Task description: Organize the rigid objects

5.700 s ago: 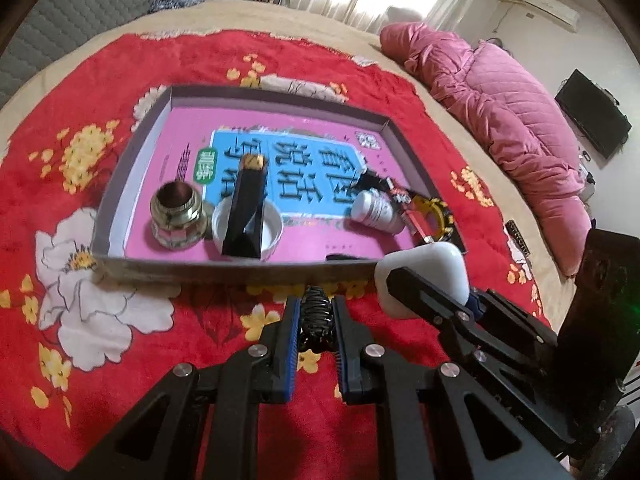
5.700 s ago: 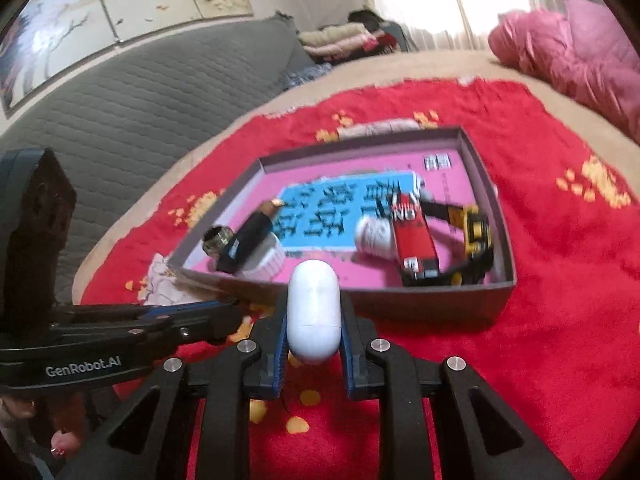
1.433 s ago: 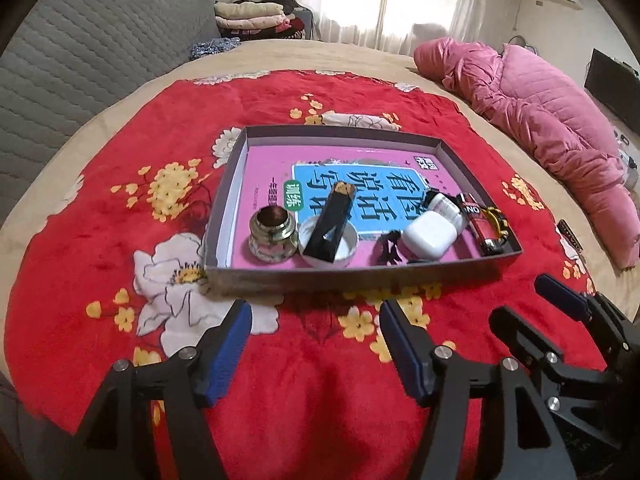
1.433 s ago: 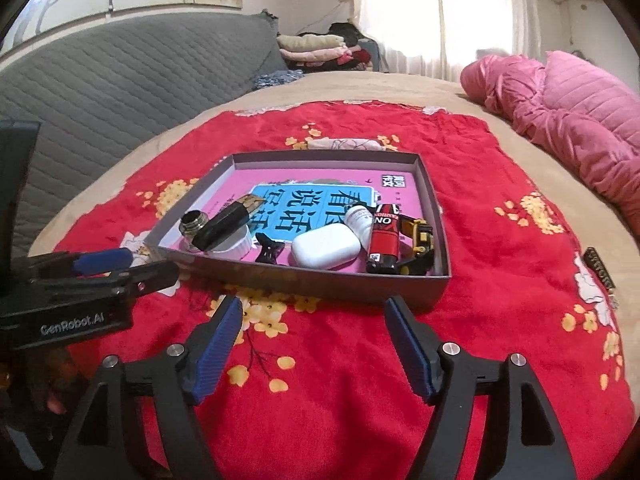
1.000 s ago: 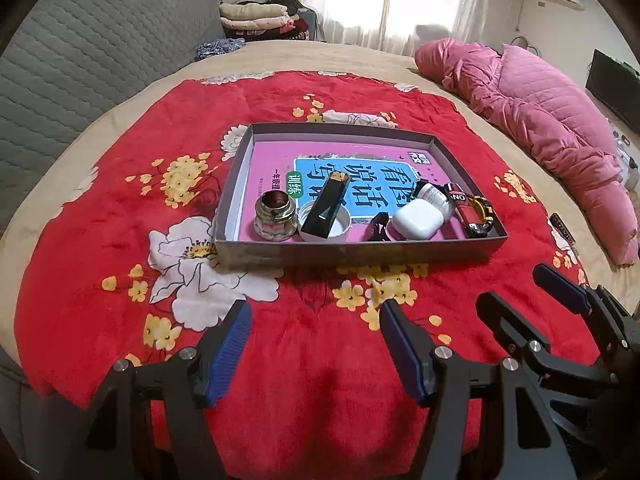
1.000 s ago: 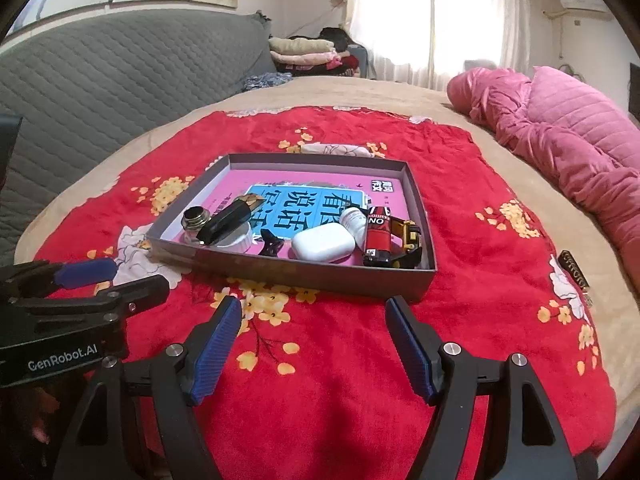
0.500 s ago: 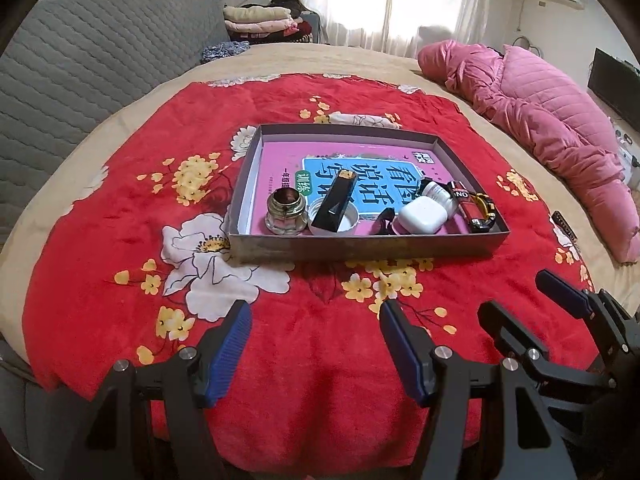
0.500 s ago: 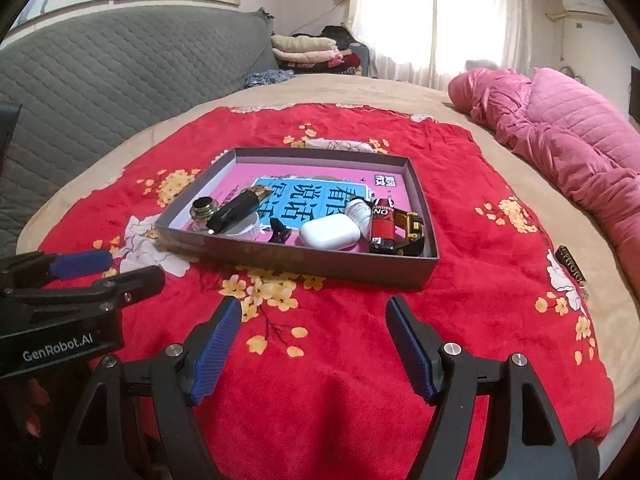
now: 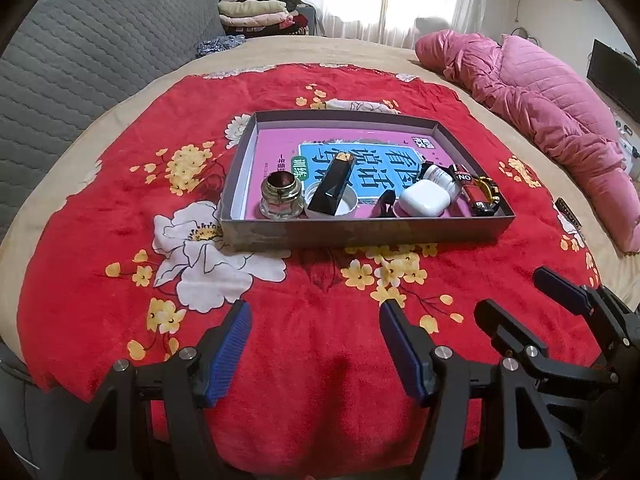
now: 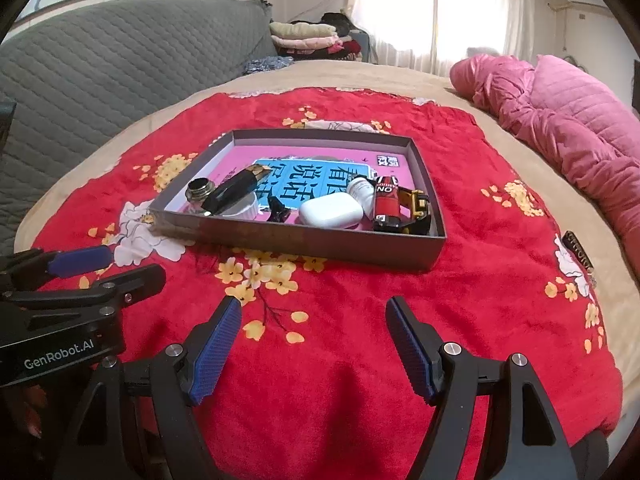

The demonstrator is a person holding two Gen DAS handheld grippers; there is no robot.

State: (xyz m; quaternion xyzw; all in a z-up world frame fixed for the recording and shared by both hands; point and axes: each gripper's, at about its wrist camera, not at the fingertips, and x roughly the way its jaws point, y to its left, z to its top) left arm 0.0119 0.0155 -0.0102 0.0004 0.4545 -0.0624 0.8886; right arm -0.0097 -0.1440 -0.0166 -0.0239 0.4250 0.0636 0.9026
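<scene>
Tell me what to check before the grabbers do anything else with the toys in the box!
1. Left gripper open and empty: ok.
2. Right gripper open and empty: ok.
3. White earbud case inside the grey box: ok.
4. Black hair clip inside the box: ok.
5. Black bar resting tilted in the white dish: cannot tell if steady.
6. Small dark thing on the blanket's right edge, outside the box: not ok, if it belongs inside.

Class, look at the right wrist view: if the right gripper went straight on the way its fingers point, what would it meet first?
Probably the red blanket, then the near wall of the box, roughly below the white case. The right gripper is open and empty; depth is unclear.
</scene>
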